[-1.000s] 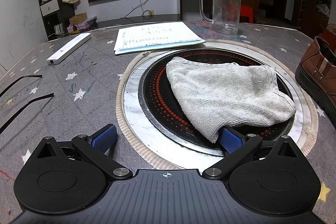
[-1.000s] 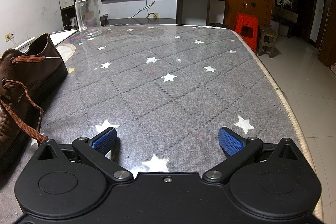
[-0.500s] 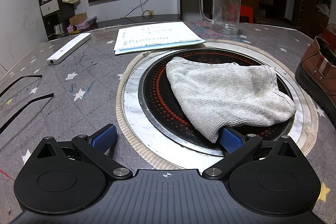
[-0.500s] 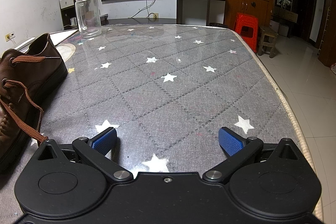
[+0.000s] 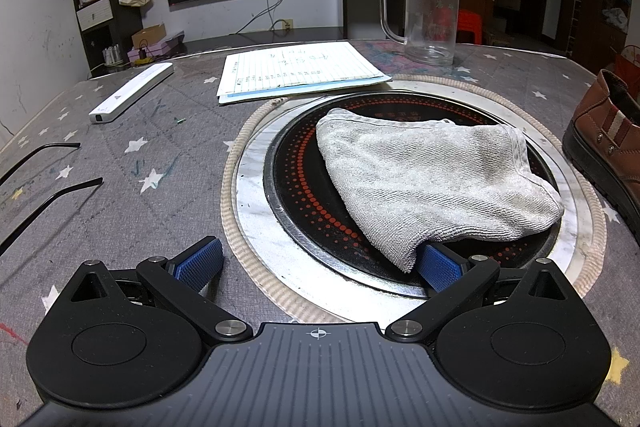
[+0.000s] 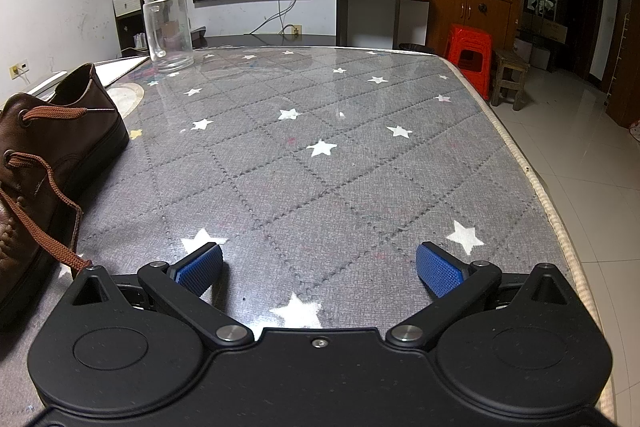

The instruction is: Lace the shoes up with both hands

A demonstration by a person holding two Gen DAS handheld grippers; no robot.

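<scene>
A brown leather shoe [image 6: 44, 151] stands on the table at the far left of the right wrist view, with a loose brown lace [image 6: 48, 219] hanging down its side. Its heel also shows at the right edge of the left wrist view [image 5: 608, 143]. My right gripper [image 6: 320, 267] is open and empty, low over the table, to the right of the shoe. My left gripper [image 5: 320, 263] is open and empty, low over the rim of a round cooktop, to the left of the shoe. Its right fingertip [image 5: 440, 265] is next to the corner of a grey towel [image 5: 432, 183].
The towel lies on the round black cooktop [image 5: 296, 187] set in the star-patterned table [image 6: 320, 167]. A clear mug [image 5: 430, 15], papers [image 5: 296, 71], a white bar [image 5: 130, 91] and spectacles [image 5: 48, 195] lie around it. The table's right edge [image 6: 532, 179] drops to the floor.
</scene>
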